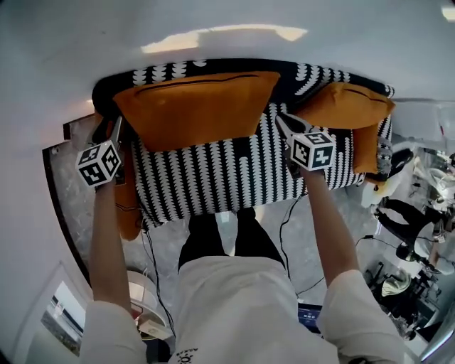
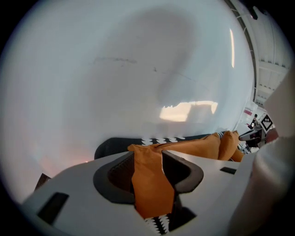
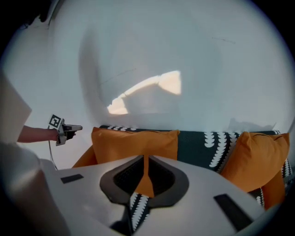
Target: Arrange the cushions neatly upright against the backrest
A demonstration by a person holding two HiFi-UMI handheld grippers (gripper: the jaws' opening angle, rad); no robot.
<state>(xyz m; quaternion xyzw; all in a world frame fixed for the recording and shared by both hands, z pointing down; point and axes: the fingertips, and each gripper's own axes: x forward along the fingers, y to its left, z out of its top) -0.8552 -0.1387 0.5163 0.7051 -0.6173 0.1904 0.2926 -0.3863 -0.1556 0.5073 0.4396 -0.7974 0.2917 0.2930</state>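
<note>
Two corners of the orange cushion (image 1: 195,106), likely soft, light and floppy, look the best holds. The right gripper (image 3: 145,168) pinches one; the left gripper (image 2: 147,161) stands spread around the other.

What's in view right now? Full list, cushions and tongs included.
Sofa: one, black with white pattern, against the white wall.
Large cushion: one, orange, upright on the backrest, centre-left.
Second cushion: one, orange, sofa's right end.
Third cushion: one, orange, partly hidden below the second.
Orange piece: one, by sofa's left end; can't identify.
Cables: black, on grey floor.
Left tongs: open around large cushion's left end.
Right tongs: shut on its right end.
Person: white top, dark trousers.
</note>
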